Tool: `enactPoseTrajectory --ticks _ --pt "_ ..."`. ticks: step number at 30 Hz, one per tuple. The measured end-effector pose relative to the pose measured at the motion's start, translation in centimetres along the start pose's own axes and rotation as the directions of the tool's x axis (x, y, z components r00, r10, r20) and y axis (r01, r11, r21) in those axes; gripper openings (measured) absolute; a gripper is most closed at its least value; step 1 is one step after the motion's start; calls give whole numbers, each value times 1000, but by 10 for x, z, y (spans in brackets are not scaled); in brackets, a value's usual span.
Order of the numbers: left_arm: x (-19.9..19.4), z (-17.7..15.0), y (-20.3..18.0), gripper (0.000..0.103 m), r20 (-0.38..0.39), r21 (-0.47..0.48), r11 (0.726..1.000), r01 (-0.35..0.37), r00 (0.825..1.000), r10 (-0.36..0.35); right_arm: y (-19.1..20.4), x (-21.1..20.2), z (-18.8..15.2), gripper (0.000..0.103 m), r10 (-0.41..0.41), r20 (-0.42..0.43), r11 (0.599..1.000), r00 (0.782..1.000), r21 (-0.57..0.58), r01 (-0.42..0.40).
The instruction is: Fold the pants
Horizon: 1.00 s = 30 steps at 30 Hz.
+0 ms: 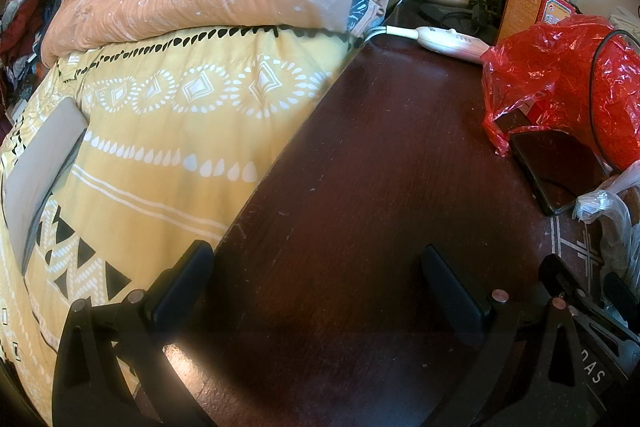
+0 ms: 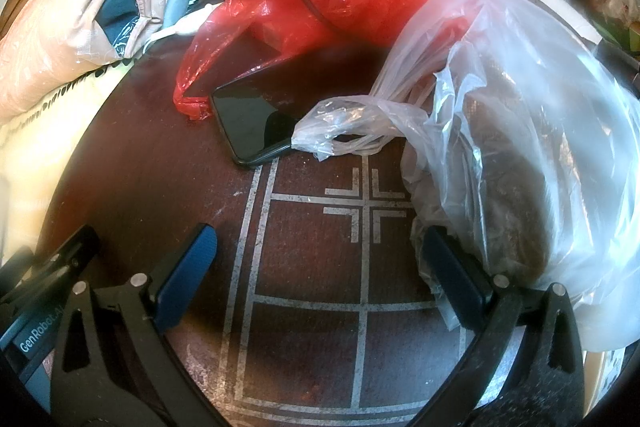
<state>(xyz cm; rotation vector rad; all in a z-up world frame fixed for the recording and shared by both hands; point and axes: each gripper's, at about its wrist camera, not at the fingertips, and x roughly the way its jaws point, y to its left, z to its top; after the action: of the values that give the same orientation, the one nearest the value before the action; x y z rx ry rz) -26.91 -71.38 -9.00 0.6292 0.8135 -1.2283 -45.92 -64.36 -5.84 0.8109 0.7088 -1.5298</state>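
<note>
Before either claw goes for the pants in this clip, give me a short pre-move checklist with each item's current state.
1. Left claw open and empty: ok.
2. Right claw open and empty: ok.
3. Pants located: cannot tell; a grey folded cloth lies on the yellow bedspread, but it may not be the pants.
4. Phone out of the way: not ok; it lies on the dark table ahead of the right claw.
5. Right claw free of clutter: not ok; the clear plastic bag sits against its right finger.

We see the phone (image 2: 256, 123) on the table (image 2: 160, 187), between two plastic bags, bed (image 1: 160, 147) to its left.
</note>
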Motion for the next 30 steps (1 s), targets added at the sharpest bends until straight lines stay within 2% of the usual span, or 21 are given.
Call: enactPoseTrajectory --ticks 30 --pt "1 0 -1 103 1 -1 1000 -3 1000 3 1 0 0 103 -4 -1 1000 1000 7 4"
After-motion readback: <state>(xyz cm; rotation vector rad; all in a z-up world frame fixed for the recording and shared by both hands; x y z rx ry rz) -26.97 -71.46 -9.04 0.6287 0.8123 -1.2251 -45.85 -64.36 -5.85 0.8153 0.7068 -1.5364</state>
